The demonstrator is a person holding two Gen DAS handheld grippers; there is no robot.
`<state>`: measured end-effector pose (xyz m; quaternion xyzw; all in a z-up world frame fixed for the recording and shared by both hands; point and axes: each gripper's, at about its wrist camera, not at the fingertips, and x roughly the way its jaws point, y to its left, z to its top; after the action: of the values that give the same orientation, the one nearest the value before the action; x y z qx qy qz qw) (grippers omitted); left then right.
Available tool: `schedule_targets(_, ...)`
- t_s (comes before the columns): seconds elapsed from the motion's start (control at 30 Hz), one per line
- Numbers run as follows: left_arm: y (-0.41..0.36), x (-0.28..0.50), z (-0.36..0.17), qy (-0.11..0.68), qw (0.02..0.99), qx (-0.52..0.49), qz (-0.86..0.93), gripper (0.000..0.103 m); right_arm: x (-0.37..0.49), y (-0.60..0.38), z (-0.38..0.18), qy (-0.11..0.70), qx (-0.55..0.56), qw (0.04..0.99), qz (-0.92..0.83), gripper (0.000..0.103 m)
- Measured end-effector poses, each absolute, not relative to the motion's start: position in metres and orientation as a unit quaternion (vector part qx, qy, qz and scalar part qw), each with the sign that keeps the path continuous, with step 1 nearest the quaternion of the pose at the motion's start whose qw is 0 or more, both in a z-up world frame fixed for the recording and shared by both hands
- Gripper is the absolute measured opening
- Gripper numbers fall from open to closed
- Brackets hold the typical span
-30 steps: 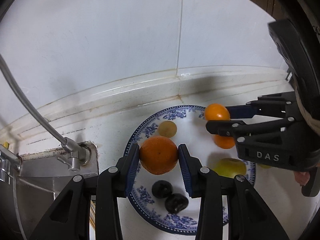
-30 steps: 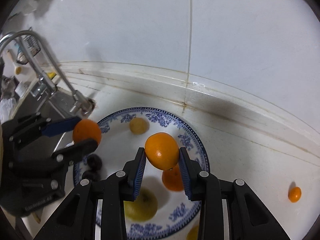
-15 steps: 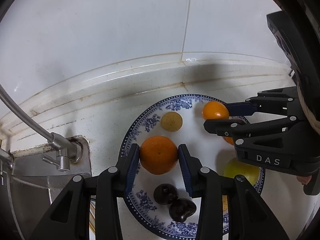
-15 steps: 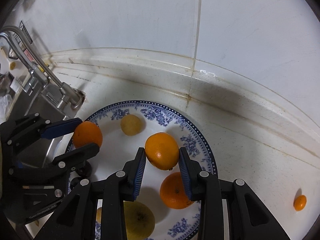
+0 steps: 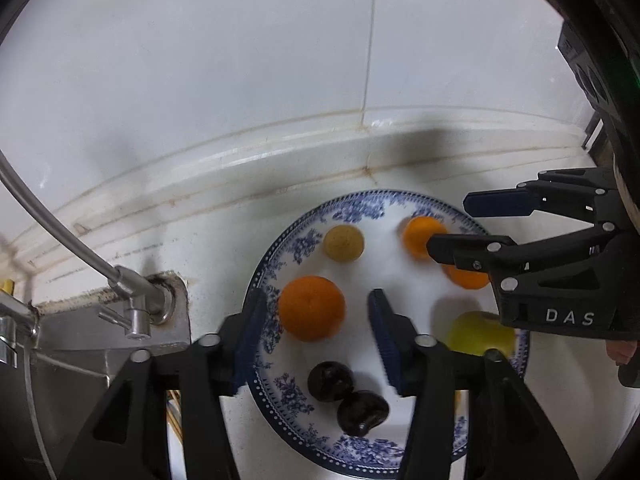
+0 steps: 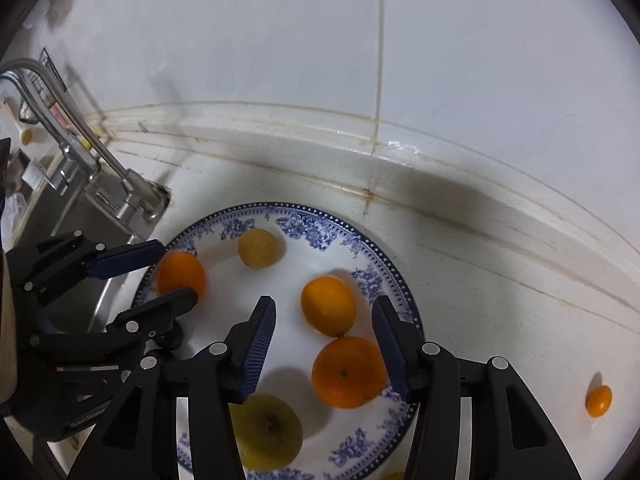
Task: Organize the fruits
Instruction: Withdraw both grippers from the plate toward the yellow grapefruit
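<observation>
A blue-and-white plate (image 5: pixel 280 264) lies on the white counter. My left gripper (image 5: pixel 316 300) has its jaws opening around a large orange (image 5: pixel 311 307) that rests on the plate, with the pads off it. My right gripper (image 6: pixel 324 312) is opening too, around a smaller orange (image 6: pixel 329 305) that lies on the plate with gaps on both sides. Beside that one sit another orange (image 6: pixel 348 372), a yellow-green fruit (image 6: pixel 266 432) and a small yellow fruit (image 6: pixel 257 248). Two dark fruits (image 5: pixel 330 380) lie at the plate's near edge.
A steel faucet (image 5: pixel 132 284) and the sink (image 5: pixel 80 336) stand just left of the plate. The tiled wall (image 6: pixel 360 60) and its raised ledge run behind it. One tiny orange fruit (image 6: pixel 599 401) lies on the counter to the right.
Both grippers came down over the plate, then spread their jaws. The two oranges they held now rest on the plate, free of the pads.
</observation>
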<state>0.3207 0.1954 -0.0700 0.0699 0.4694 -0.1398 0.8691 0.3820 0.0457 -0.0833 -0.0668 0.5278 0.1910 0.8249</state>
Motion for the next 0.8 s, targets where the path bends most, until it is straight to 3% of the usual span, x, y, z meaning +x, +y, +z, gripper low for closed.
schedule_targets(0.2,0.193,0.305,-0.045,0.447,0.882,0.071,-0.130,0.055,0.364,0.034,-0.061,0.502,-0.064,0.843,0.182,0.051)
schedule_targets(0.47,0.167,0.269,-0.002,0.387,0.912,0.086,-0.104,0.065,0.328,0.005,-0.022,0.455,-0.058,0.872,0.172,0.051)
schedule_targets(0.6,0.150,0.250,0.016,0.360,0.922,0.084,-0.113,0.070,0.307,-0.012,-0.006,0.434,-0.045,0.885,0.161,0.061)
schedule_targets(0.8,0.122,0.221,0.035,0.328,0.934,0.087,-0.116,0.078,0.275,-0.045,0.013,0.400,-0.028,0.905,0.144,0.064)
